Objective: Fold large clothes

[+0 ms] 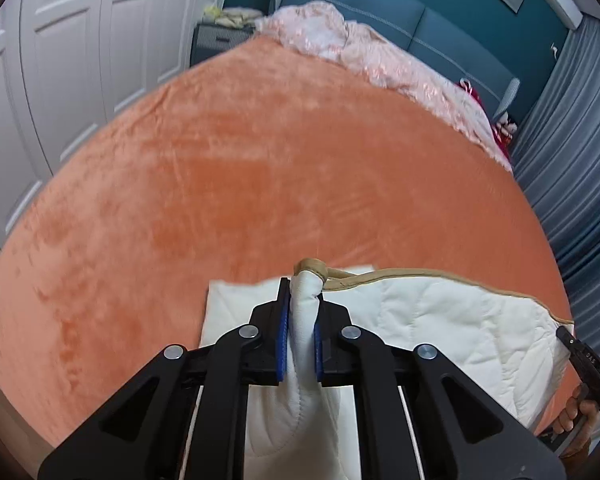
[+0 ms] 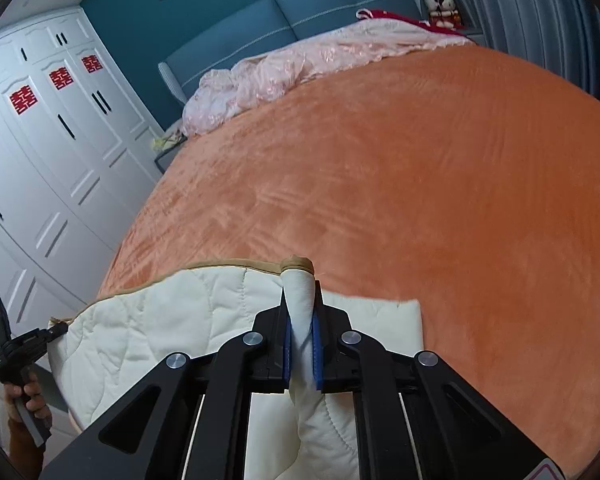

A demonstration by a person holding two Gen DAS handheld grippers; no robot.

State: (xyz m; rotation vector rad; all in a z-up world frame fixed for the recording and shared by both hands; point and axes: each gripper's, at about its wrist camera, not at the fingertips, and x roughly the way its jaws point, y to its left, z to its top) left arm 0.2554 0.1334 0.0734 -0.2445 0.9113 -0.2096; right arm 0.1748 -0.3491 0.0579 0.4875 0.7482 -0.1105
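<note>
A white quilted garment [image 1: 452,320] with tan trim is held up over the near end of an orange bed [image 1: 260,160]. My left gripper [image 1: 302,292] is shut on one trimmed corner of it. My right gripper [image 2: 300,296] is shut on the other corner of the garment [image 2: 148,320]. The trimmed edge stretches between the two grippers. A lower white layer lies flat on the bed under the raised edge. The right gripper shows at the right edge of the left wrist view [image 1: 580,356], and the left gripper at the left edge of the right wrist view [image 2: 40,336].
A crumpled pink cover [image 2: 300,68] lies along the blue headboard [image 2: 300,12]. White wardrobes [image 2: 40,152] stand on one side of the bed, grey curtains [image 1: 572,168] on the other. A nightstand [image 1: 220,42] stands by the headboard.
</note>
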